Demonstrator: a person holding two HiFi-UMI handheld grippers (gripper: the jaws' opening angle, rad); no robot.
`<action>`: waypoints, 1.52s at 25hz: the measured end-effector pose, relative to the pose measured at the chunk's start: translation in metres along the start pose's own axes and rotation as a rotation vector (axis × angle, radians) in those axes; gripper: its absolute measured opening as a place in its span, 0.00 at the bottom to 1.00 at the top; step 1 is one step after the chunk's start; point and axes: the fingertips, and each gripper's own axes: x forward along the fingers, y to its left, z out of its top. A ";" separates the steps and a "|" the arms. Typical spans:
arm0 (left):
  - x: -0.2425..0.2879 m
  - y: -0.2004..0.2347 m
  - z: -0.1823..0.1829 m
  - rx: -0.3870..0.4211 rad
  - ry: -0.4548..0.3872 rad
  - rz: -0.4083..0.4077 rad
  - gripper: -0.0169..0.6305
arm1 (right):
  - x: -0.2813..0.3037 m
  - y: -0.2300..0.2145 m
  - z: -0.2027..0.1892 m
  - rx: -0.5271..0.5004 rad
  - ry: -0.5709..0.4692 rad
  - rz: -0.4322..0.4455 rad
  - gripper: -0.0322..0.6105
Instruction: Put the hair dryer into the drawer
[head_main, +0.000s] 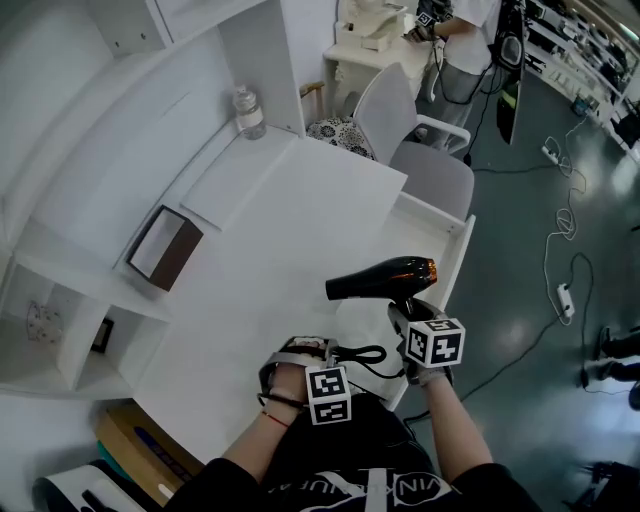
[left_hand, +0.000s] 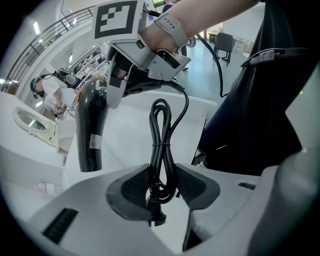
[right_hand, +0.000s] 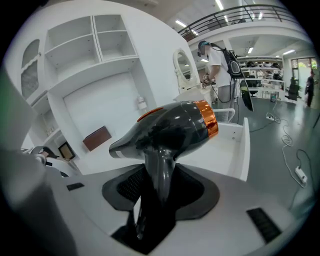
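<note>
On the near right side of the white desk (head_main: 300, 220), I hold both grippers up. The drawer (head_main: 462, 240) stands pulled out along the desk's right edge, white inside. A grey chair (head_main: 420, 150) stands at the far end of the drawer, right of the desk.

The black hair dryer (head_main: 385, 278) hangs in the air over the near part of the drawer. Its nozzle points left and its orange ring sits at the right end. It touches neither the desk nor the drawer. My right gripper (right_hand: 160, 187) pinches the dryer's handle, both pads pressed on it, with the body above the jaws.

A brown box (head_main: 165, 248) lies on the left side of the desk, well apart from the dryer.

My left gripper (left_hand: 162, 187) sits just left of the right one and pinches the bundled black cord (left_hand: 162, 145). The pads are closed on the loop just above the plug. The cord runs up from there to the dryer's handle.

A clear water bottle (head_main: 250, 112) stands upright at the far edge of the desk.
</note>
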 end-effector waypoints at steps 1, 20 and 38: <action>0.002 0.000 0.004 0.012 -0.003 -0.003 0.28 | -0.003 -0.004 -0.001 0.005 0.000 -0.008 0.32; 0.038 -0.008 0.056 0.127 -0.062 -0.116 0.28 | -0.013 -0.057 -0.031 -0.025 0.120 -0.123 0.32; 0.052 0.006 0.054 0.005 -0.113 -0.146 0.28 | 0.036 -0.051 -0.029 -0.182 0.385 -0.068 0.32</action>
